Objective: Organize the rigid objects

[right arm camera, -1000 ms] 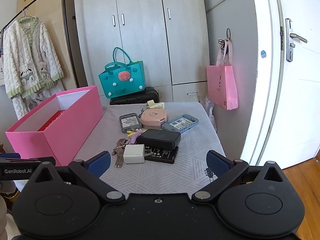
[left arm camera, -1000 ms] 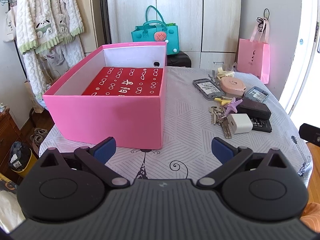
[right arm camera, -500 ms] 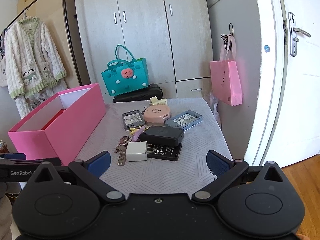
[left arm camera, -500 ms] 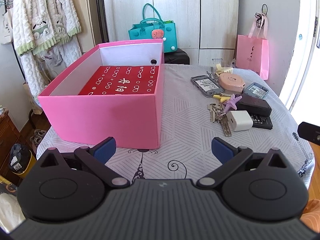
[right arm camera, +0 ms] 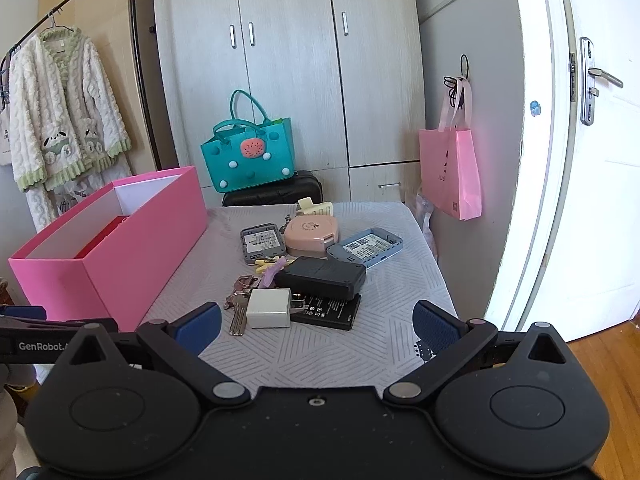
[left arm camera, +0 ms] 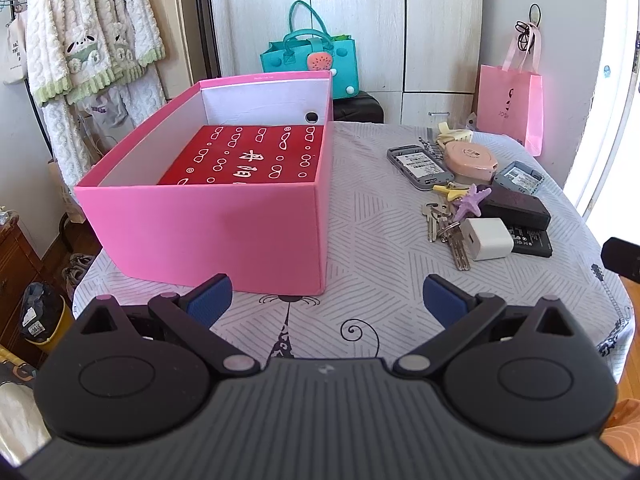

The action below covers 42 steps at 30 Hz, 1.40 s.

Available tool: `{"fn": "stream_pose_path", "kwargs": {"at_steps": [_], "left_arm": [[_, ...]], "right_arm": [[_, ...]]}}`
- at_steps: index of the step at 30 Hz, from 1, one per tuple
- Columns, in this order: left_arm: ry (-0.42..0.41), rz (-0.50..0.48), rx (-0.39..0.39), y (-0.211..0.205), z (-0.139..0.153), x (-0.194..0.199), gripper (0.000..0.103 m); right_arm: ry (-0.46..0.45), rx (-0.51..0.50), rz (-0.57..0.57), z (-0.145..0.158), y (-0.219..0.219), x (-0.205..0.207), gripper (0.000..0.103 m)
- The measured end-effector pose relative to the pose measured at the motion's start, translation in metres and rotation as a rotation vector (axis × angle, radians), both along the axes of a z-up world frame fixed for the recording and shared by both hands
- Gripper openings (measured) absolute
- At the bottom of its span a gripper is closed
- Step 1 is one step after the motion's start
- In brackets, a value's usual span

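Observation:
An open pink box (left arm camera: 208,232) (right arm camera: 120,264) with a red patterned box (left arm camera: 248,156) inside stands on the table's left. To its right lies a cluster: white charger (left arm camera: 488,238) (right arm camera: 269,307), keys (left arm camera: 456,242) (right arm camera: 238,312), black case (left arm camera: 514,208) (right arm camera: 320,278) resting on a flat black battery (right arm camera: 328,312), purple starfish charm (left arm camera: 470,200), round pink case (left arm camera: 472,158) (right arm camera: 312,234), and grey (left arm camera: 418,162) and blue (right arm camera: 366,246) devices. My left gripper (left arm camera: 326,300) is open in front of the box. My right gripper (right arm camera: 316,324) is open just short of the charger.
A patterned cloth covers the table (left arm camera: 372,280). Behind it stand a teal bag (right arm camera: 250,152) on a black case, and wardrobe doors. A pink paper bag (right arm camera: 452,172) hangs at the right, near a white door. A fluffy robe (left arm camera: 92,36) hangs at the left.
Both grippers have drifted slightly forward toward the table, so the box and the cluster look a little nearer. Both stay open and empty.

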State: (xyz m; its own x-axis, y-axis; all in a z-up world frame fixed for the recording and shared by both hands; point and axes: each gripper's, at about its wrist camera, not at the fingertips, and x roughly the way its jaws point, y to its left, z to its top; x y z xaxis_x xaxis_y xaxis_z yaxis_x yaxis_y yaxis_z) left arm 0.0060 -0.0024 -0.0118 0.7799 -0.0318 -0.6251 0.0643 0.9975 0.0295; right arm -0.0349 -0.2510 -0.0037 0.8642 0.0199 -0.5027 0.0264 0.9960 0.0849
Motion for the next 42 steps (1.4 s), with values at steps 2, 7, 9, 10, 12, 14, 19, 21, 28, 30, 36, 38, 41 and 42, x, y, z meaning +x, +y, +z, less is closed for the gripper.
{"fn": "stream_pose_path", "kwargs": {"at_steps": [2,7,9,10,12,14,19,21,28,30,36,38,41,42], "left_arm": [[-0.001,-0.001,0.000,0.000,0.000,0.000,0.103],[0.000,0.000,0.000,0.000,0.000,0.000,0.103],[-0.004,0.000,-0.001,0.000,0.000,0.000,0.103],[-0.008,0.001,-0.002,-0.001,0.001,0.000,0.103],[-0.026,0.008,-0.004,-0.001,0.001,-0.002,0.103],[-0.047,0.003,-0.007,-0.001,0.002,-0.006,0.103],[-0.092,-0.013,-0.014,-0.003,0.004,-0.012,0.103],[-0.108,-0.016,-0.008,-0.005,0.004,-0.013,0.103],[-0.124,-0.024,0.000,-0.008,0.004,-0.014,0.103],[-0.122,-0.026,0.001,-0.008,0.004,-0.013,0.103],[-0.080,-0.067,0.020,-0.008,0.004,-0.007,0.103],[-0.054,-0.125,-0.002,-0.005,0.011,-0.006,0.103],[-0.057,-0.165,0.005,0.001,0.023,-0.005,0.103],[-0.058,-0.173,0.014,0.003,0.027,-0.004,0.103]], "right_arm": [[-0.001,-0.003,0.000,0.000,0.001,0.000,0.103],[-0.007,-0.010,-0.004,0.000,0.000,-0.002,0.103],[-0.013,-0.016,-0.006,0.000,0.000,-0.003,0.103],[-0.020,-0.021,-0.005,0.000,0.000,-0.004,0.103],[-0.036,-0.028,-0.005,0.001,0.000,-0.006,0.103],[-0.059,-0.035,-0.001,0.002,0.000,-0.008,0.103],[-0.119,-0.063,0.007,0.005,0.005,-0.015,0.103],[-0.139,-0.070,0.009,0.006,0.007,-0.017,0.103],[-0.149,-0.044,-0.005,0.004,0.003,-0.015,0.103],[-0.145,-0.036,-0.011,0.003,0.001,-0.013,0.103],[-0.153,-0.039,0.001,-0.012,-0.002,0.000,0.103],[-0.108,-0.035,-0.019,-0.020,-0.010,0.014,0.103],[-0.112,-0.036,-0.041,-0.026,-0.022,0.027,0.103],[-0.112,-0.038,-0.027,-0.026,-0.024,0.029,0.103]]}}
